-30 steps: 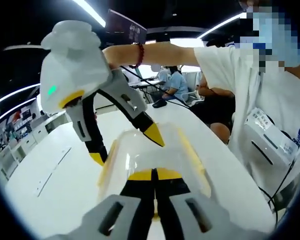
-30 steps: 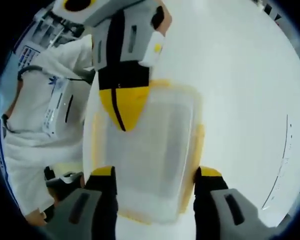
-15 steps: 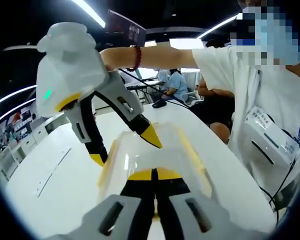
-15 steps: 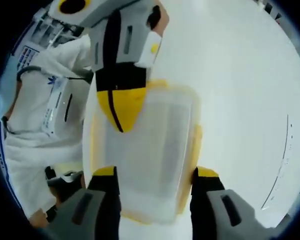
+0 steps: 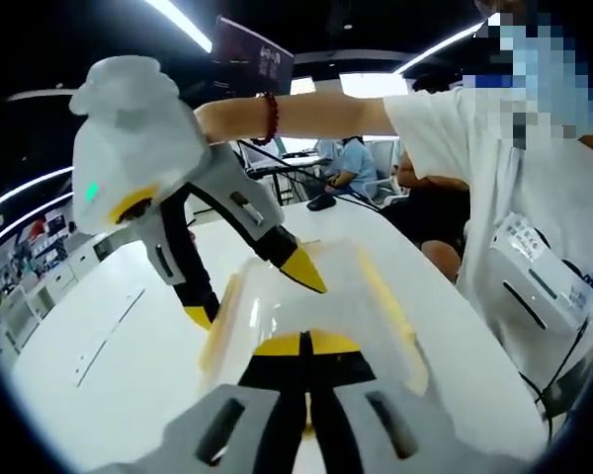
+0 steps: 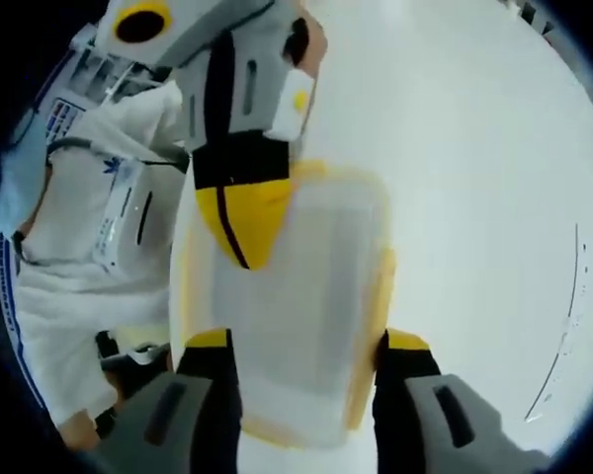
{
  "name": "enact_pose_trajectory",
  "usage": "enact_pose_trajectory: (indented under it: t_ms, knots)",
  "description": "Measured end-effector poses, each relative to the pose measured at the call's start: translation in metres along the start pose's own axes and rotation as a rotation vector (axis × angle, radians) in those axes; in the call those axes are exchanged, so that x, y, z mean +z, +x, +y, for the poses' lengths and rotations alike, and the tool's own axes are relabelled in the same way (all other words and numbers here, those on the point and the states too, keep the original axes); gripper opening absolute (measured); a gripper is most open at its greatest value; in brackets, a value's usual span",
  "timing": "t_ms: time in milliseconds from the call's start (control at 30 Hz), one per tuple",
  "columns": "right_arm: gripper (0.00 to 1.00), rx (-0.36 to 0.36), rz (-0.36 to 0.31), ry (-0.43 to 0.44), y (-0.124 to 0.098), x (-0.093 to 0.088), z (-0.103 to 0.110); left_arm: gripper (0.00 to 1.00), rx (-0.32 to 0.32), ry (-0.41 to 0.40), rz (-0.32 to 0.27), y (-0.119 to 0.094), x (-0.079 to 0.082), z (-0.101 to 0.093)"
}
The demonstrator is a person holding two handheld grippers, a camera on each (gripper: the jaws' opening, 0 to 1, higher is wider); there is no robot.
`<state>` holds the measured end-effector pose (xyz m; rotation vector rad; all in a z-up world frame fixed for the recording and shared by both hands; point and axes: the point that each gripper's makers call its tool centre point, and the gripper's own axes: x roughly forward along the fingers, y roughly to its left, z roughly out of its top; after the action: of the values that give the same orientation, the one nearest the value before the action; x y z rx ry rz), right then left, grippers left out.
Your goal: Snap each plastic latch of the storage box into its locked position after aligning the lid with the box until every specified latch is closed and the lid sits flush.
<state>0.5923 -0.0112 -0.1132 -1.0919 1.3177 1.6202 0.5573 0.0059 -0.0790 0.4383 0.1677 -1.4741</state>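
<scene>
A clear storage box (image 6: 296, 296) with yellow side latches (image 6: 381, 286) lies on the white table (image 6: 474, 197), its lid on. My right gripper (image 6: 307, 346) is open and straddles the box's near end, one finger close against each long side. My left gripper (image 6: 239, 222) comes in from the top, shut, its yellow tips resting on the lid. In the left gripper view the same box (image 5: 306, 306) lies ahead of my shut left gripper (image 5: 301, 348). The right gripper (image 5: 249, 293) reaches down over the box's far end, one tip on each side.
A person in a white shirt (image 5: 534, 197) stands at the table's right edge, arm stretched over the box. People sit at desks (image 5: 351, 168) in the background. Bare table top (image 5: 109, 336) spreads to the left of the box.
My right gripper's jaws have drawn slightly closer together around the box. The left gripper stays shut on the lid, and both views have shifted a little.
</scene>
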Motion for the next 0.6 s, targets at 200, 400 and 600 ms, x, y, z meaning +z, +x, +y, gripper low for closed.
enact_pose_trajectory:
  t_ms: [200,400,600]
  knots:
    - [0.48,0.051,-0.029,-0.009,0.0,0.002,-0.003,0.0,-0.009,-0.012,-0.005,0.0,0.0,-0.001]
    - [0.58,0.072,-0.062,-0.008,0.001,0.0,0.005,0.0,-0.013,0.012,0.002,-0.001,0.002,-0.002]
    - [0.58,-0.216,-0.361,-0.185,-0.022,-0.007,0.01,0.06,-0.024,0.103,0.152,-0.001,0.004,0.006]
